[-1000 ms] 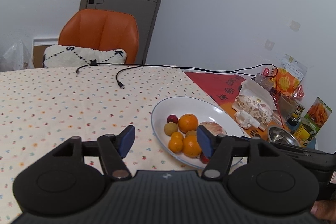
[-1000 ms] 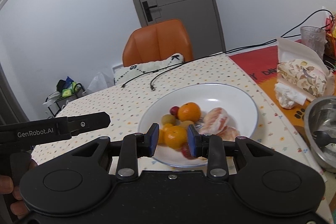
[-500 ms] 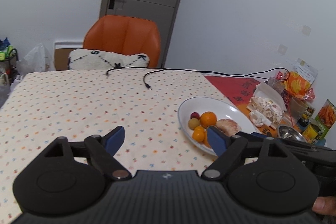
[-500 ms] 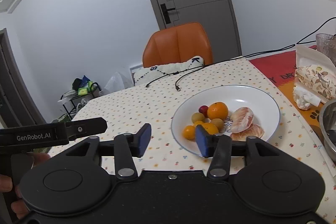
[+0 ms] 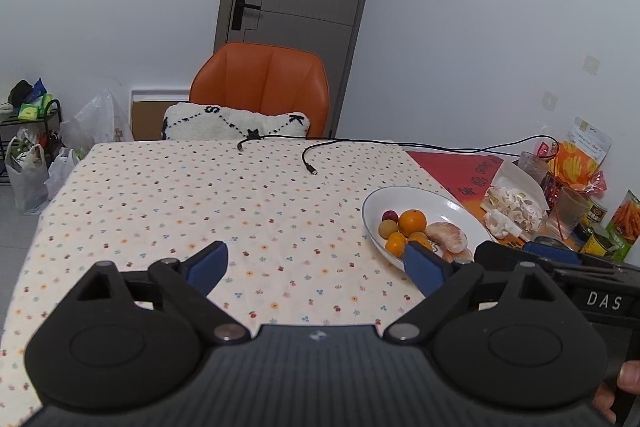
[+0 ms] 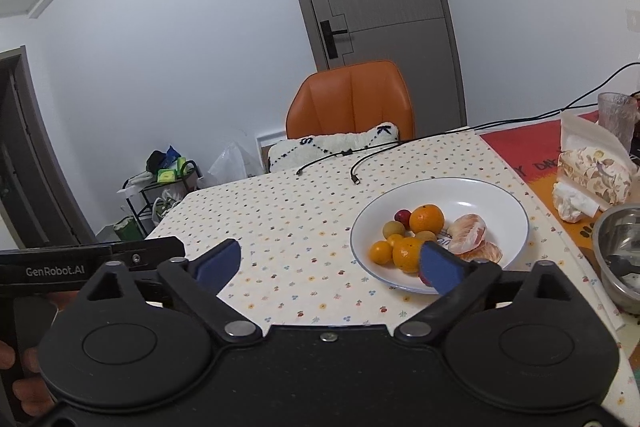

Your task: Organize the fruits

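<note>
Tools, left (image 5: pixel 316 267) and right (image 6: pixel 330 261), gape empty; your right one sits nearer the plate (image 6: pixel 504 193), fruit just ahead-right of it.

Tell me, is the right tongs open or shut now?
Open. The right tongs hold nothing; their blue fingertips stand wide apart above the table.

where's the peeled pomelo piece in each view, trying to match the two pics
Left wrist view: the peeled pomelo piece lies right of centre, in the near right part of the white plate, just above the right finger.
Right wrist view: the piece sits right of centre, to the right of the oranges.
Shared landmark: the orange chair behind the table.
</note>
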`<state>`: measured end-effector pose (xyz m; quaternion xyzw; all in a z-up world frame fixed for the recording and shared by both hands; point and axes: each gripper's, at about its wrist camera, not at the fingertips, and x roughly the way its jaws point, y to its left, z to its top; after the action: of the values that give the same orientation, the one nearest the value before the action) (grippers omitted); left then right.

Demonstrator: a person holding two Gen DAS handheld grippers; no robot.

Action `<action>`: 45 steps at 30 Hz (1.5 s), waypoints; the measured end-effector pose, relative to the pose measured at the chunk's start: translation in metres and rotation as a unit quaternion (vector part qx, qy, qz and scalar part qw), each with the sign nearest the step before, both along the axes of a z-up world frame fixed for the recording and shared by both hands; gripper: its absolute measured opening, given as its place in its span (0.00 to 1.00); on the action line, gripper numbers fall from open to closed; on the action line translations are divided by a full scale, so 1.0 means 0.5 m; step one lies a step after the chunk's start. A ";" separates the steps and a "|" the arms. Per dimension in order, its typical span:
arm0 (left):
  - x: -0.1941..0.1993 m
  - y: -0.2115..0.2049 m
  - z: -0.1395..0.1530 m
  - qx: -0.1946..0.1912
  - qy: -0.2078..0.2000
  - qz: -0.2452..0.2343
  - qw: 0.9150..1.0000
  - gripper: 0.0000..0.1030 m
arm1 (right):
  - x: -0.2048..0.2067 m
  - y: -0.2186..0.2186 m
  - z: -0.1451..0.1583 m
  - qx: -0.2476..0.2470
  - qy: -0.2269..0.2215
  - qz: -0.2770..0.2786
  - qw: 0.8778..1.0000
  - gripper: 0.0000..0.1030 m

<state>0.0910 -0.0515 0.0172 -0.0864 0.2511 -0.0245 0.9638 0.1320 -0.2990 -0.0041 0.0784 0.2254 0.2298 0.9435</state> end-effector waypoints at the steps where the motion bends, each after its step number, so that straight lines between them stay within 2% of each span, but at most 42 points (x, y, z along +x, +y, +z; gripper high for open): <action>1: -0.007 0.002 0.003 -0.002 0.000 0.000 1.000 0.92 | -0.005 0.000 0.003 -0.001 0.000 0.000 1.000 0.96; 3: -0.020 0.006 0.008 -0.003 -0.002 0.002 1.000 0.92 | -0.016 0.000 0.007 -0.003 -0.002 0.000 1.000 1.00; 24: -0.135 0.061 0.054 0.008 -0.031 0.038 0.999 1.00 | -0.090 0.023 0.042 -0.008 0.011 0.034 0.999 1.00; 33: -0.182 0.095 0.045 0.023 -0.017 0.055 0.998 1.00 | -0.123 0.056 0.044 -0.024 0.015 0.058 0.998 1.00; 45: -0.230 0.139 0.036 0.026 0.008 0.072 0.997 1.00 | -0.165 0.066 0.047 -0.021 0.034 0.070 0.997 1.00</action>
<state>-0.0239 0.0178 0.0350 -0.0789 0.2524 0.0520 0.9630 0.0497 -0.2660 0.0196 0.0506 0.2667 0.2875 0.9185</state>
